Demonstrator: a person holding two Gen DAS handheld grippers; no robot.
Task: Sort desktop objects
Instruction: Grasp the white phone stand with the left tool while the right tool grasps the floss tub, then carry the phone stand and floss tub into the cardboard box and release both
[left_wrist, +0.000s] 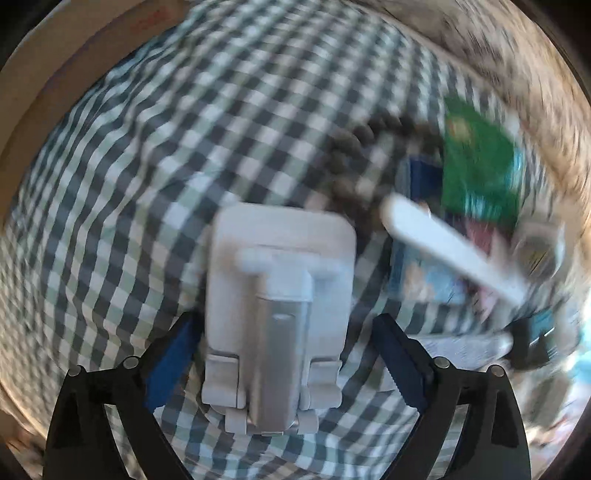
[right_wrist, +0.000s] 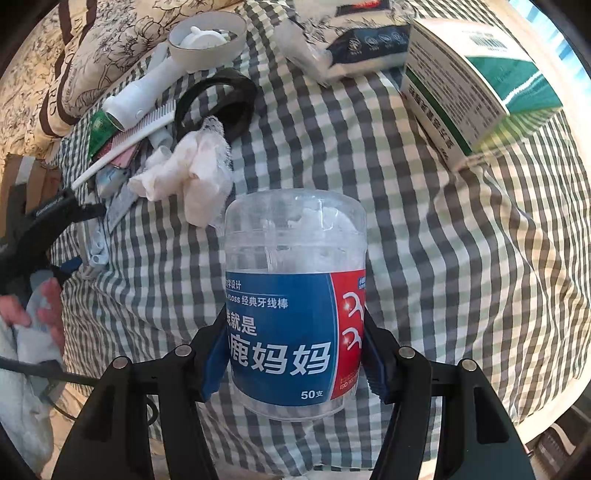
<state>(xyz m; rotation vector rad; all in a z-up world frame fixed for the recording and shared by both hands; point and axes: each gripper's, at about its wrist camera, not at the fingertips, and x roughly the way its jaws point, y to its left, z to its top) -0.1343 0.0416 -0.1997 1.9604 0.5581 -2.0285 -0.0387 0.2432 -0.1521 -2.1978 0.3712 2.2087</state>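
While the right gripper (right_wrist: 295, 354) clamps a floss jar (right_wrist: 295, 306), carrying it seems underway; the left gripper (left_wrist: 284, 362) gapes around a stand (left_wrist: 279, 295), needing closure.

Cloth (right_wrist: 424, 240): check pattern, dark grey, white, pale green.
Floss-pick jar (right_wrist: 295, 302): clear plastic, blue label with red panel at its right side, white lettering.
Right gripper (right_wrist: 295, 362): black frame, blue pads.
Left gripper (left_wrist: 284, 354): black frame, blue pads.
Folding stand (left_wrist: 277, 295): pale grey-white, blurred.
Box (right_wrist: 476, 85): white with teal-green band.
Comb (right_wrist: 125, 144): white.
Handheld fan (right_wrist: 177, 55): white.
Crumpled tissue (right_wrist: 188, 173): white, faint pink tinge.
Ring (right_wrist: 218, 103): black.
Green packet (left_wrist: 480, 162): green, blurred.
Pillow (right_wrist: 74, 48): cream, dark floral line print, brown stripes.
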